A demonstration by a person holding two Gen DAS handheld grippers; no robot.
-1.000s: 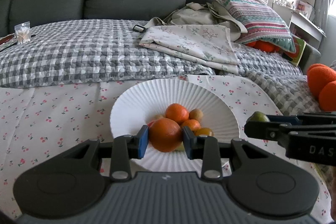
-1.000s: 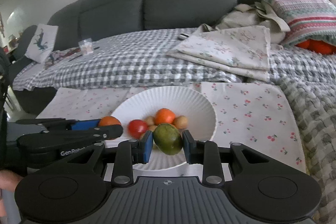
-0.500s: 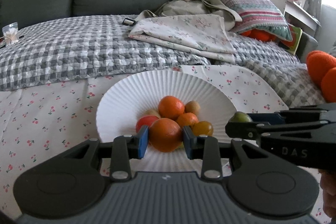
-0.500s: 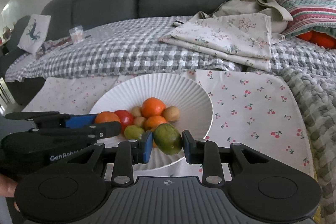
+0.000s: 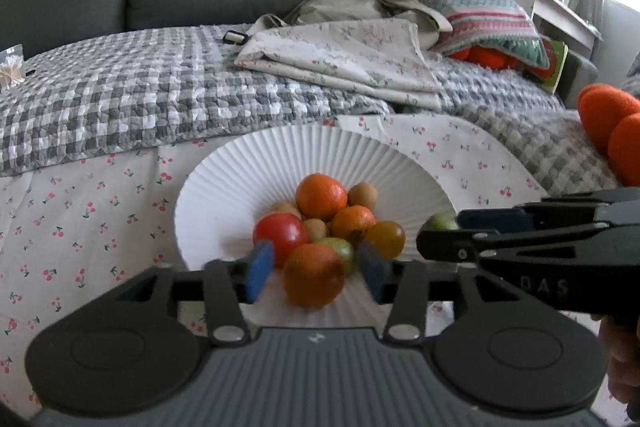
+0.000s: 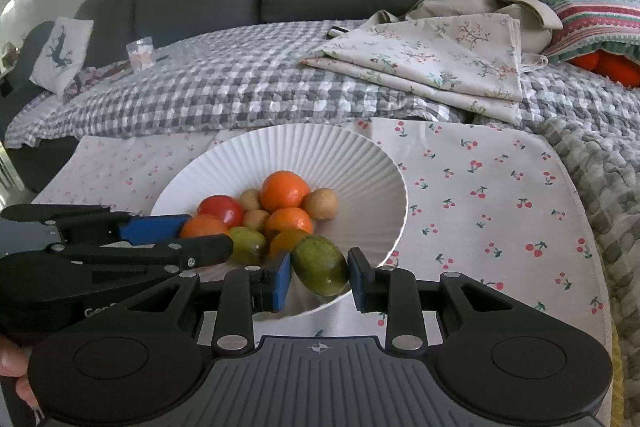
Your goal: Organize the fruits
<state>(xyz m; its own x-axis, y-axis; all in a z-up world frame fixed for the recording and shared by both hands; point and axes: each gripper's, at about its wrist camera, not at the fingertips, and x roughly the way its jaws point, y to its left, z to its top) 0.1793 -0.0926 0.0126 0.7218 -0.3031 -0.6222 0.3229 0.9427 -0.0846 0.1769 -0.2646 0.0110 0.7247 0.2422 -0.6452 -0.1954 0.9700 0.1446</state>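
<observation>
A white ribbed bowl [image 5: 224,195] [image 6: 360,167] on the cherry-print cloth holds several fruits: oranges, a red tomato [image 5: 280,233], small brown fruits, a yellow one. My left gripper [image 5: 316,267] is open over the bowl's near rim; an orange [image 5: 314,279] sits loose between its blue pads [image 5: 258,267], blurred. My right gripper [image 6: 320,273] has its pads apart on either side of a green fruit [image 6: 320,265] at the bowl's near edge, the left pad touching or nearly so, the right pad with a small gap. Each gripper shows from the side in the other's view.
Cherry-print cloth [image 6: 480,195] covers the low table. Behind is a grey sofa with a checked blanket [image 5: 140,95], folded floral cloth [image 5: 344,59], striped pillow [image 5: 480,15] and orange plush items [image 5: 608,123] at right.
My left gripper has opened and released the orange into the bowl. My right gripper has moved the green fruit over the bowl's near edge and its jaws have widened.
</observation>
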